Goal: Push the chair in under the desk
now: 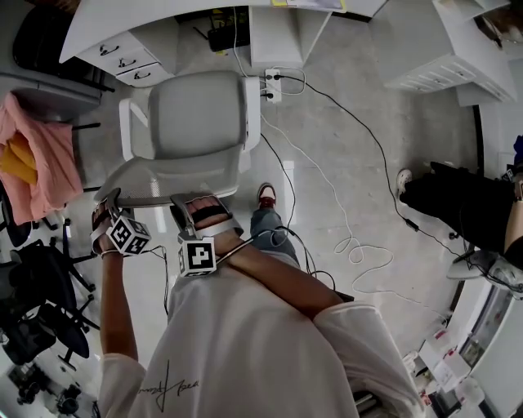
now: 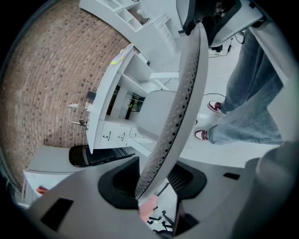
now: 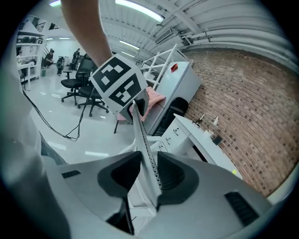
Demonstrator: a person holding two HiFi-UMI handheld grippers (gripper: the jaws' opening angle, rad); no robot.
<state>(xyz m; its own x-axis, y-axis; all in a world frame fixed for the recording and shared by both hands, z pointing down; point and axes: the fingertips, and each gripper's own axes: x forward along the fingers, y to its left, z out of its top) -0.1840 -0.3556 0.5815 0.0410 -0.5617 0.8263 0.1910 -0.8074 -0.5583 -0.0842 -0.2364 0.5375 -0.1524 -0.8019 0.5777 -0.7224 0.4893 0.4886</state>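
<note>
While you hold the chair, its seat just short of the desk, the left gripper and right gripper each stand fairly wide, pinched on the backrest's thin top rim. Push unevenly and that rim may slip free, or an armrest may clip the drawers under the desk. With the castors hidden beneath the seat, the white cable before the desk could snag them unseen.
</note>
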